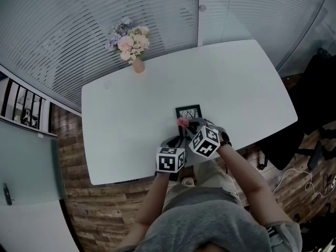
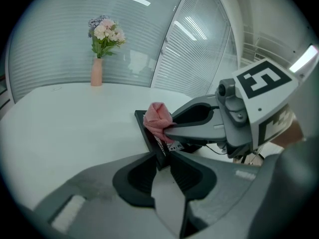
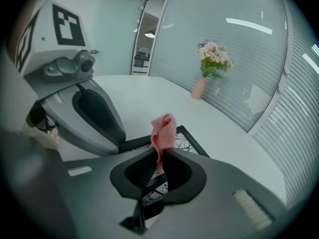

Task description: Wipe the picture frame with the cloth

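Note:
A small black picture frame (image 1: 189,111) lies near the white table's front edge. My left gripper (image 2: 160,159) is shut on the frame's near corner (image 2: 160,156) and holds it tilted. A bunched pink cloth (image 3: 164,131) sticks up from my right gripper (image 3: 160,164), which is shut on it. The cloth (image 2: 158,118) rests against the frame's face (image 3: 183,141), seen over the frame's left side in the head view, where the cloth (image 1: 182,122) is a small pink spot. Both grippers meet at the frame's near edge.
A pink vase of flowers (image 1: 131,46) stands at the table's far left edge. The white table (image 1: 136,114) stretches away on all sides of the frame. A glass wall with blinds (image 1: 63,30) lies behind. A dark chair (image 1: 320,88) stands at the right.

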